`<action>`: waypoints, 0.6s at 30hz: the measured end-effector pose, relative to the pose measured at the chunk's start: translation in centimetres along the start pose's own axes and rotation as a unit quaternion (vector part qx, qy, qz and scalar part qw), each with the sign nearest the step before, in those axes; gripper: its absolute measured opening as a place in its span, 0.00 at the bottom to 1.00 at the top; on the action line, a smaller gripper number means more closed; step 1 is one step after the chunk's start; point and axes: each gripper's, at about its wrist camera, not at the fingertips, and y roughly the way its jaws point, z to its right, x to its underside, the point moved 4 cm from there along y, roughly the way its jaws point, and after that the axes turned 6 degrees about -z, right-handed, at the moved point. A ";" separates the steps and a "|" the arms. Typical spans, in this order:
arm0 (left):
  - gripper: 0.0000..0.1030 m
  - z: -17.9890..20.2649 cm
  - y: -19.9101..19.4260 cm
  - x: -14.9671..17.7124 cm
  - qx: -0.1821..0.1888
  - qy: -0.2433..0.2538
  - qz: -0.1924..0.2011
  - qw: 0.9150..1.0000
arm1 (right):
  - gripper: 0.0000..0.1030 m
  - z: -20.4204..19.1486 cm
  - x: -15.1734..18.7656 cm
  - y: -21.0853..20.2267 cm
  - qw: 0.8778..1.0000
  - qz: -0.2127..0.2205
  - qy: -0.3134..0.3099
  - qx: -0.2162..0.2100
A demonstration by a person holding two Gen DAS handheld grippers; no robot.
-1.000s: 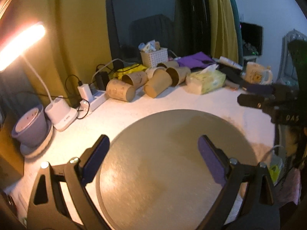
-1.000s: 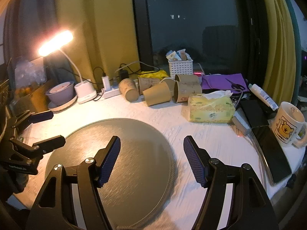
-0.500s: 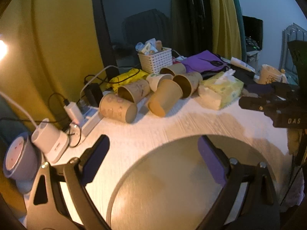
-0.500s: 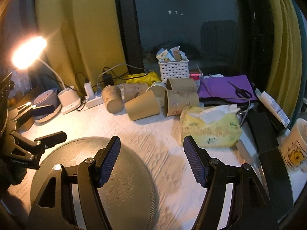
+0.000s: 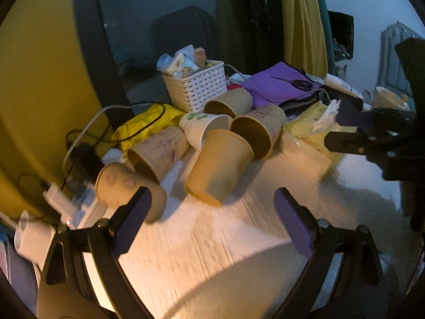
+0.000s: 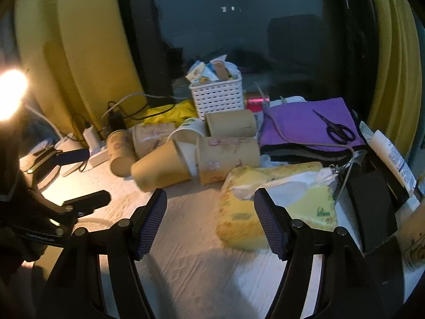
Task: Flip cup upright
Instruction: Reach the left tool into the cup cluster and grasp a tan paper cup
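Several paper cups lie on their sides in a heap on the white cloth. The nearest plain brown cup (image 5: 219, 163) lies bottom toward me, also in the right wrist view (image 6: 159, 168). A patterned cup (image 5: 127, 186) lies at the left, right behind my left finger. A white cup (image 5: 204, 126) lies among them. My left gripper (image 5: 212, 220) is open and empty, just short of the plain cup. My right gripper (image 6: 209, 223) is open and empty, short of the heap, beside the tissue pack (image 6: 276, 202).
A white basket (image 5: 198, 87) stands behind the cups. A power strip with cables (image 5: 69, 199) lies at the left. Purple cloth with scissors (image 6: 337, 130), a tube and dark boxes lie at the right. A round grey mat (image 5: 239, 292) lies under the grippers. A lamp (image 6: 10, 93) glares left.
Both grippers have moved forward over the mat toward the heap of cups, which now looks much closer. Both stay open.
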 end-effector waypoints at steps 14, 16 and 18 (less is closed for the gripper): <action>0.85 1.0 8.0 -1.6 -0.040 0.097 -0.054 0.993 | 0.69 1.3 -0.6 1.6 1.000 -0.004 0.013 -0.003; 0.68 1.2 8.7 -1.5 -0.038 0.099 -0.065 0.992 | 0.69 1.2 -0.6 1.5 1.000 -0.003 0.014 -0.003; 0.63 1.1 9.0 -1.2 -0.037 0.092 -0.071 0.993 | 0.69 1.2 -0.7 1.2 1.000 0.000 0.014 -0.003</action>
